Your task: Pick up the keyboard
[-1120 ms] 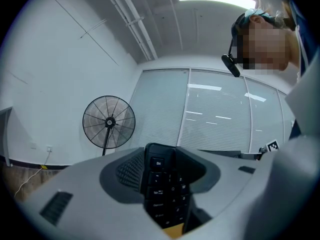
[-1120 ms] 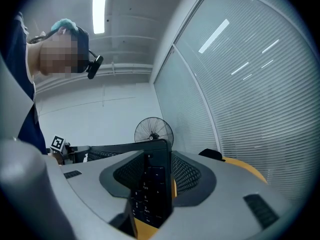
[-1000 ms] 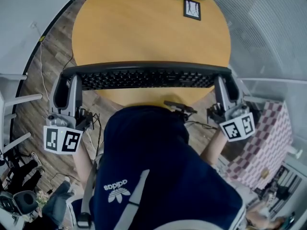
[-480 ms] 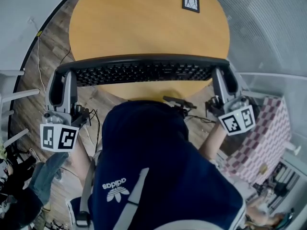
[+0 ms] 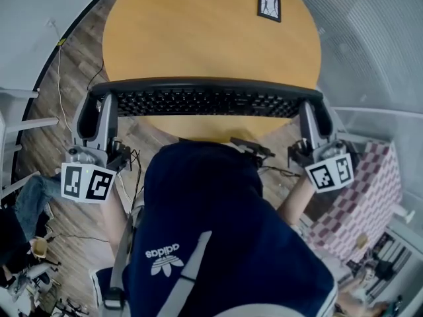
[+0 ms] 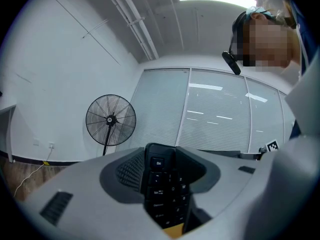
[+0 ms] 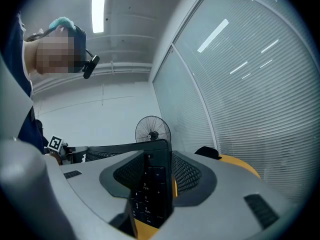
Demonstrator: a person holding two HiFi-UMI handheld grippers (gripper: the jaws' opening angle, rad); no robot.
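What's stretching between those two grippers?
A black keyboard, seen in the head view. The left gripper is shut on one end and the right gripper on the other.

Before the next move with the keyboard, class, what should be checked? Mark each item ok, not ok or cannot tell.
1. Left gripper shut on the left end of the keyboard: ok.
2. Right gripper shut on its right end: ok.
3. Keyboard level between the two grippers: ok, judged from the head view.
4. Keyboard clear of the table: cannot tell; it overlaps the near edge.
5. Small frame at the table's far side, away from the keyboard: ok.
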